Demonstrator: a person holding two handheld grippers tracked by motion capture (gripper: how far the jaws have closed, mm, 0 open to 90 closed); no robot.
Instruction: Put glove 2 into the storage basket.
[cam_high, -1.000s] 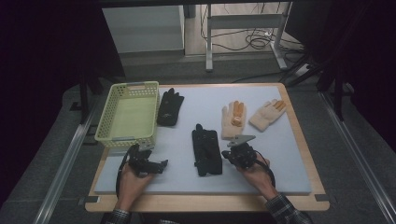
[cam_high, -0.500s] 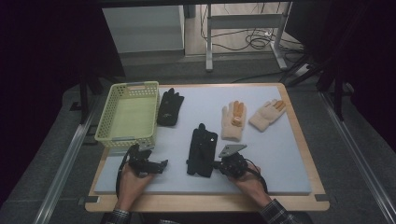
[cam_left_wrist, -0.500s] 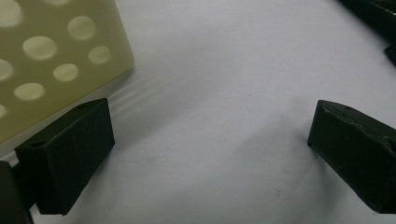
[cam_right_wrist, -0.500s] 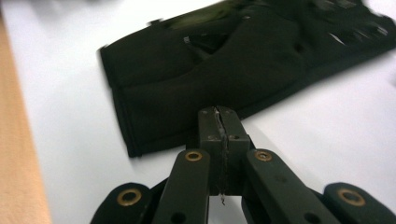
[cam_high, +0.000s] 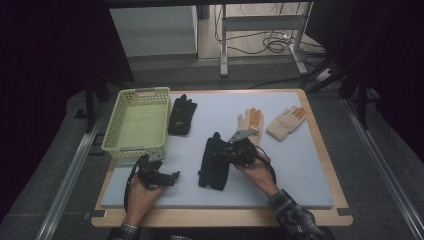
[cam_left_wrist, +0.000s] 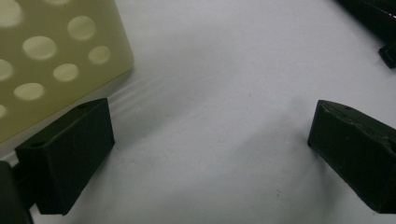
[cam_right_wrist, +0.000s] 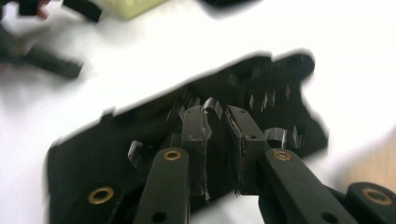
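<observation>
Right gripper (cam_right_wrist: 222, 154) jaws just eased apart, glove (cam_high: 214, 162) fold between them, barely pinched; left gripper (cam_left_wrist: 210, 154) wide, empty. Thin fold may slip out.

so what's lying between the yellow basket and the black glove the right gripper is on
Only bare grey mat lies between the yellow basket and the black glove under the right gripper, seen in the high view.
</observation>
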